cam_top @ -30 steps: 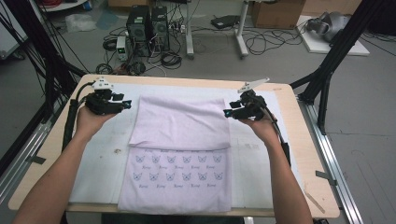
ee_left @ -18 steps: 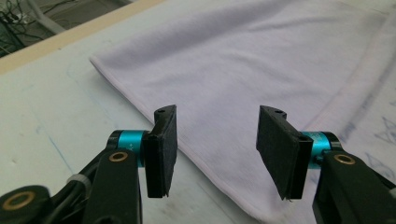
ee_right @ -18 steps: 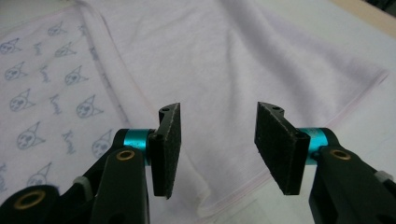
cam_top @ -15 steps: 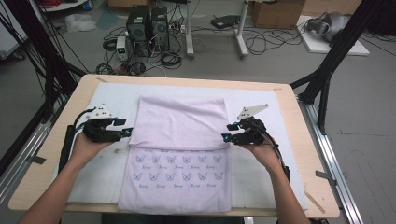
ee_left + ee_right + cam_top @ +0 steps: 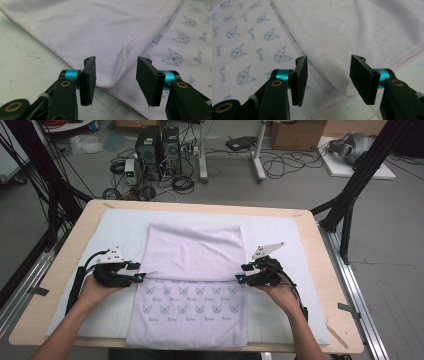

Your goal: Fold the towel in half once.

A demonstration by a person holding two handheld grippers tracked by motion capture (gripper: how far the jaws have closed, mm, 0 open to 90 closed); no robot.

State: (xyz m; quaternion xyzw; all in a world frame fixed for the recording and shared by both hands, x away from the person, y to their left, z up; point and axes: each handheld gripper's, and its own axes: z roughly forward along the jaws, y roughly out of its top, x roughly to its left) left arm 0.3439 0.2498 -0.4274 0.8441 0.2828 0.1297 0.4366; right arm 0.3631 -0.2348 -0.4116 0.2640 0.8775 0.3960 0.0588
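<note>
I see one lilac towel [image 5: 192, 285], half folded mid-bench; my left claw [image 5: 139, 277] and right claw [image 5: 239, 279] are spread, each straddling one fold corner.

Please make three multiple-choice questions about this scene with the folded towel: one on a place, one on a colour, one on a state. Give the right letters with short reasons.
1. Where do the two grippers stand relative to the towel?
A. both at its far edge
B. one at each side, level with the folded edge
C. both on the printed part

2. What colour is the towel?
A. pale lilac
B. dark green
C. bright orange

3. How are the jaws of both grippers?
A. clamped shut on cloth
B. open, with cloth between them
C. holding a cable

Answers: 1 B, the left gripper and the right gripper sit at opposite side edges of the towel, where its plain flap ends. 2 A, the cloth is pale lilac, with small bluish prints on the near part. 3 B, each gripper view shows a gap between the black pads, with the towel's corner fold lying in it.
</note>
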